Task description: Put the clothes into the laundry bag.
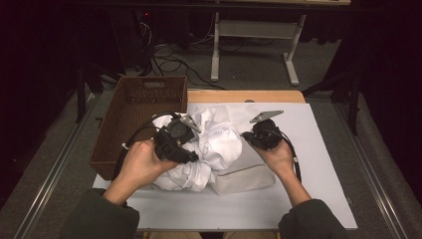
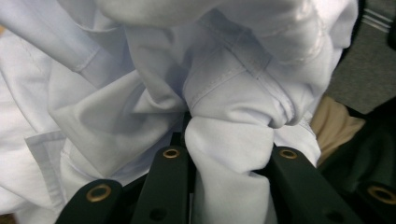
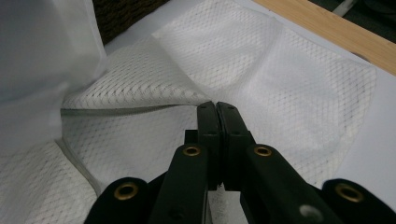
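White shirt (image 1: 214,144) is bunched mid-frame, clamped in left gripper (image 2: 229,154). Right gripper (image 3: 217,112), jaws fully closed, pinches mesh laundry bag (image 3: 289,79) edge. Bag mouth should be held lifted & wide while shirt is fed in w/o snagging.

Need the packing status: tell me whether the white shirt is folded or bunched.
Bunched. The white shirt sits in a crumpled heap beside the basket, and the left gripper clamps a twisted wad of it.
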